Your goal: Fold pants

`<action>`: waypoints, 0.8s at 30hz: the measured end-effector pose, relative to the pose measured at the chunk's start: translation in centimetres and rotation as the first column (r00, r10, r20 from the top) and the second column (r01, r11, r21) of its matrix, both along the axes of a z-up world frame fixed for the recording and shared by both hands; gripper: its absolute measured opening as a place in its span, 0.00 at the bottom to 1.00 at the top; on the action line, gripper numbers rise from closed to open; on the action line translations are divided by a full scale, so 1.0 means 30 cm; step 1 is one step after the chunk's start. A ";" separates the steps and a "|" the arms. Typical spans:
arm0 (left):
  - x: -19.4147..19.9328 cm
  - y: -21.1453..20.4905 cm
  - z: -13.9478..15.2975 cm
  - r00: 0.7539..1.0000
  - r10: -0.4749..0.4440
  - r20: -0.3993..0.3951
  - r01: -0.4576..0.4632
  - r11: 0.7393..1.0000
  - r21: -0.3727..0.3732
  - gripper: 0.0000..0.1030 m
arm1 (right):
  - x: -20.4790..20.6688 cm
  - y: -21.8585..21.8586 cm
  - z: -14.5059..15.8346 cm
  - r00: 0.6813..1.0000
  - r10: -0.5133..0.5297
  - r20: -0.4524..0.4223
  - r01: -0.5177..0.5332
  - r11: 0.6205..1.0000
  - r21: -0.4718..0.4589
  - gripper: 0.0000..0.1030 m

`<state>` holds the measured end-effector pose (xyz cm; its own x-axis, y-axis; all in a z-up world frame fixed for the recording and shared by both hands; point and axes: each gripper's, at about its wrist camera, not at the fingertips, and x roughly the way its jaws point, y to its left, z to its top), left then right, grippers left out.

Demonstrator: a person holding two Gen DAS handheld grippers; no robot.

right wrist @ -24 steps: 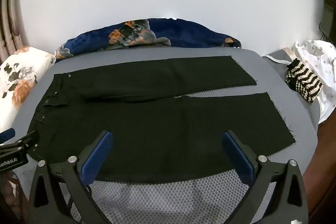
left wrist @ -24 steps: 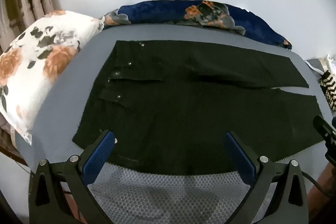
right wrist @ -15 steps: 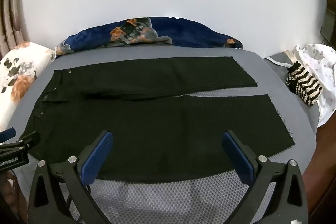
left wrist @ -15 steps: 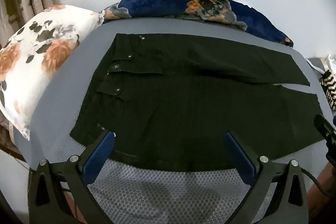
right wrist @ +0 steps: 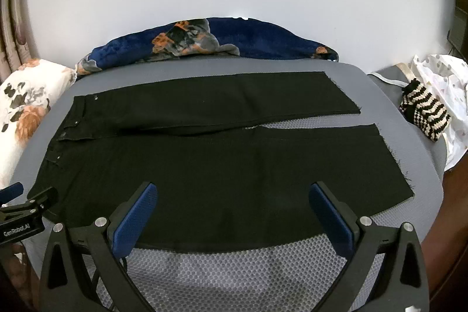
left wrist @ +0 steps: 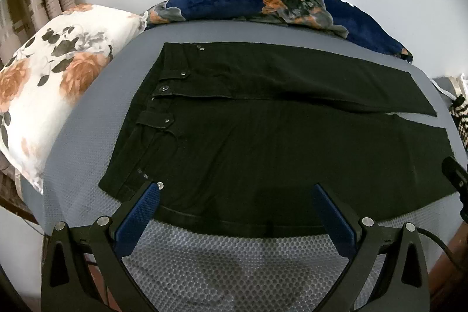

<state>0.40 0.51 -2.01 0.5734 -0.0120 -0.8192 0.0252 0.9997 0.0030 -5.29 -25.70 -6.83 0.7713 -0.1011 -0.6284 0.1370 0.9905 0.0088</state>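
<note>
Black pants (right wrist: 222, 165) lie flat on the grey mesh bed cover (right wrist: 234, 271), waistband left, legs right, unfolded. Looks like heavy, limp denim, likely to sag; best taken at the near edge, by waistband corner and hem. Left gripper (left wrist: 235, 195) and right gripper (right wrist: 232, 195) both spread wide, empty, just short of that edge. Floral pillow (left wrist: 52, 95) far left.

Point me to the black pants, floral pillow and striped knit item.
black pants (left wrist: 278, 154): left wrist view, middle of the near leg.
floral pillow (left wrist: 58, 84): left wrist view, middle of its top face.
striped knit item (right wrist: 425, 113): right wrist view, middle of the stripes.
</note>
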 end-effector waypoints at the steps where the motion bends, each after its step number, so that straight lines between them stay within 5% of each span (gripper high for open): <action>1: 0.000 0.000 -0.001 1.000 -0.001 0.000 0.001 1.000 0.001 1.00 | 0.000 0.001 -0.001 1.000 0.000 0.000 0.000 1.000 -0.002 1.00; 24: 0.009 -0.019 0.001 1.000 -0.012 0.007 0.012 1.000 0.020 1.00 | 0.006 -0.002 -0.017 1.000 0.005 -0.021 -0.004 1.000 0.029 1.00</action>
<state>0.68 -0.05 -1.97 0.5793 -0.0027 -0.8151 0.0370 0.9991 0.0229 -5.11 -25.77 -7.34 0.7580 -0.0796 -0.6473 0.1332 0.9905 0.0342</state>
